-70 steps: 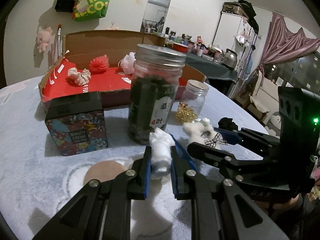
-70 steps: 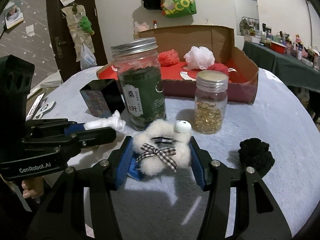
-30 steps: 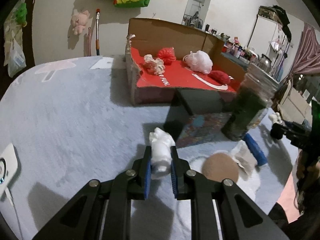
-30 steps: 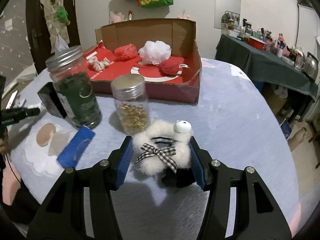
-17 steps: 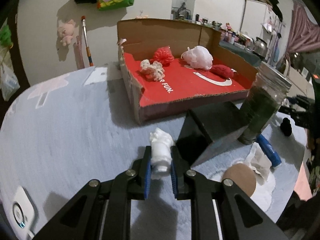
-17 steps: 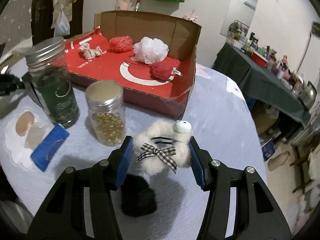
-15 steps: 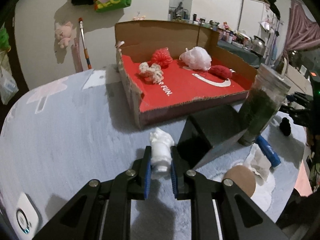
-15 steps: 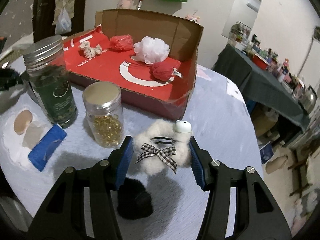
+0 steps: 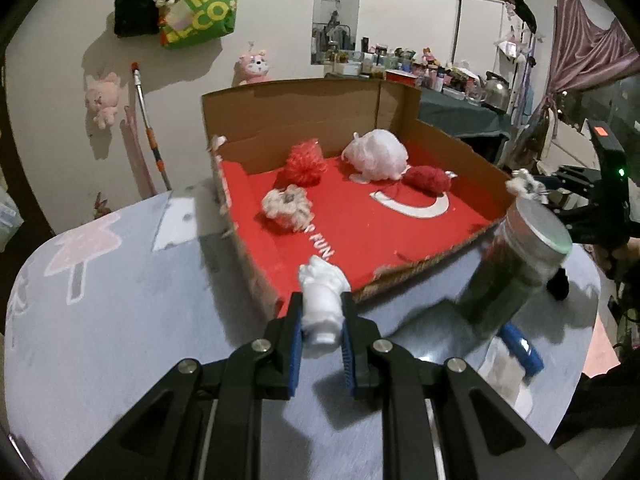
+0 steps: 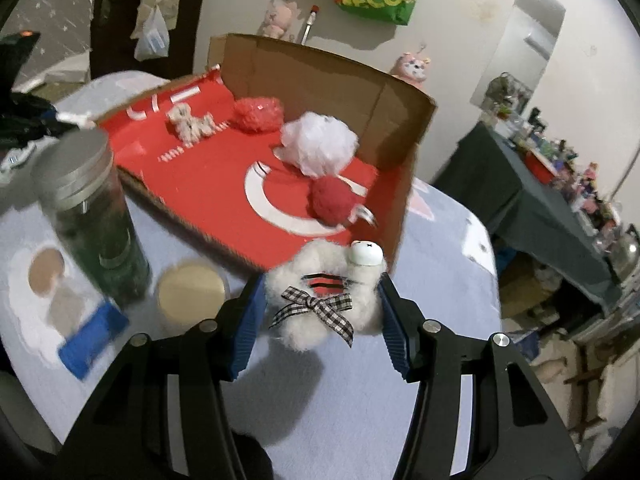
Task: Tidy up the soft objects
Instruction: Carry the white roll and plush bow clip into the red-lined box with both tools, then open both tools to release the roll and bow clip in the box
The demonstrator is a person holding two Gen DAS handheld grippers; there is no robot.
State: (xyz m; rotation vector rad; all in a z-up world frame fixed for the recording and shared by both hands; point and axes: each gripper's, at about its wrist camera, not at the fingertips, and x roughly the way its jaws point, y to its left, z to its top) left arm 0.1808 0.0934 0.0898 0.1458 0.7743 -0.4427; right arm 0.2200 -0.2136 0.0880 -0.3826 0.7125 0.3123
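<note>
My left gripper is shut on a small white soft toy, held above the table just before the near left corner of the cardboard box. My right gripper is shut on a fluffy white scrunchie with a checked bow, held near the box's right front corner. Inside on the red floor lie a red pompom, a white puff, a dark red ball and a cream scrunchie. The right gripper with the scrunchie shows at the far right.
A tall jar with dark green contents and a metal lid stands left of a small jar. A blue flat item and a tan disc lie on white paper. A black pompom sits on the table.
Both grippers have risen and moved toward the cardboard box, each still holding its toy. The box now looms larger, and the jars have slid toward the frame sides.
</note>
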